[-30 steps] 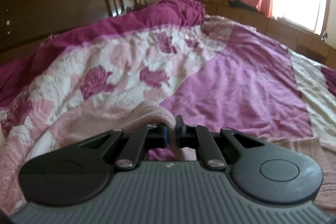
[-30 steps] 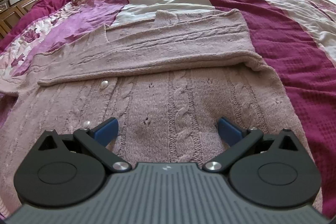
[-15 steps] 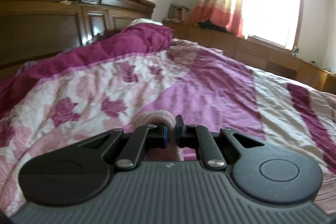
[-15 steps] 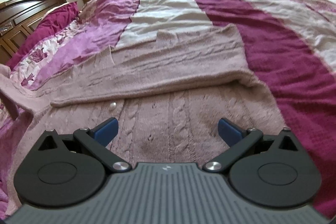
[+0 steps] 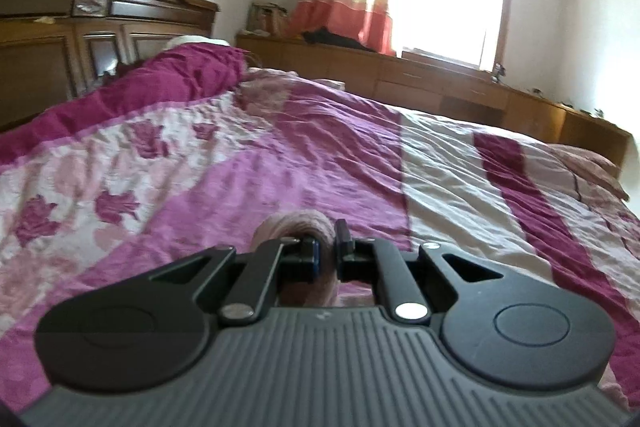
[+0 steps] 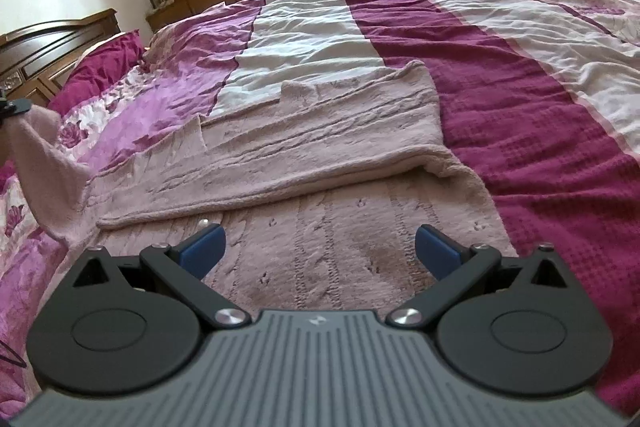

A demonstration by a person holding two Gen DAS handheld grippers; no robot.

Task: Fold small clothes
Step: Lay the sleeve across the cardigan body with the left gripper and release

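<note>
A dusty-pink cable-knit sweater (image 6: 320, 147) lies on the bed, its far half folded over toward me. My right gripper (image 6: 320, 247) hovers open and empty just above the sweater's near part. My left gripper (image 5: 328, 251) is shut on a pink fold of the sweater (image 5: 296, 227) and holds it lifted above the bed. In the right wrist view that lifted corner (image 6: 36, 143) rises at the far left edge, with the left gripper's tip just showing above it.
The bed has a purple, magenta and cream striped quilt (image 6: 500, 39) with a floral part (image 5: 100, 187) on the left. A dark wooden headboard (image 5: 80, 27) stands at the left. Low wooden cabinets (image 5: 440, 87) run under the bright window.
My left gripper has risen and tilted up with the sweater fold, so more of the room shows. The sweater's left corner now hangs lifted. The right gripper has drawn back slightly, still open.
</note>
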